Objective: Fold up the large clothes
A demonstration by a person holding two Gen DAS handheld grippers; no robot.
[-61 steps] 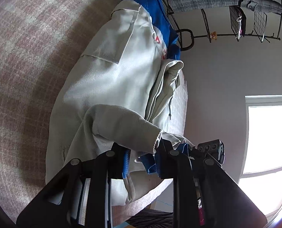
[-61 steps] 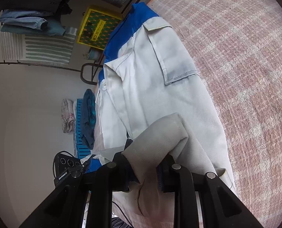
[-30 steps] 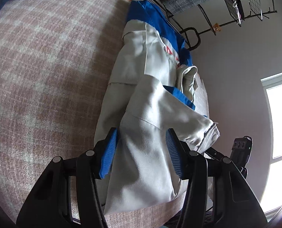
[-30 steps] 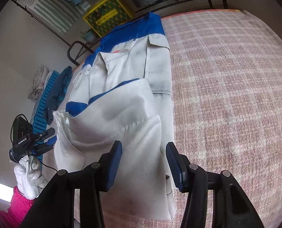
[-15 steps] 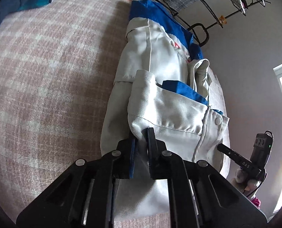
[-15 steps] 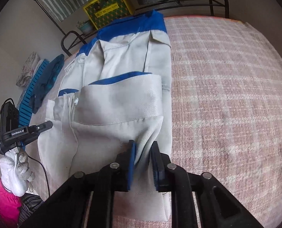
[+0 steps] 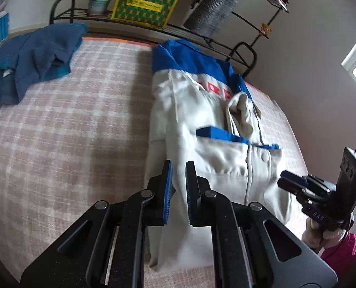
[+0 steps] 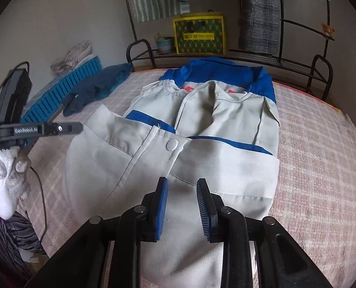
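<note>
A white work jacket with a blue collar lies on the pink plaid bedspread, its lower part folded up over the chest. My left gripper sits at the jacket's left edge, its jaws nearly together on a pinch of pale cloth. In the right wrist view the left gripper meets the edge of that folded flap. My right gripper hovers over the middle of the jacket, its pads apart and the cloth lying flat below them. Its tip shows by the jacket's right edge.
A crumpled dark blue garment lies at the bed's far left. Behind the bed, a black metal rack holds a yellow-green box and a plant pot. A blue slatted crate stands on the left. White-gloved hands hold both grippers.
A second ago both grippers stood open over the folded flap, then both closed on cloth. Now the right one has slid from the jacket's right edge toward its middle, jaws wider. The left rose and tilted.
</note>
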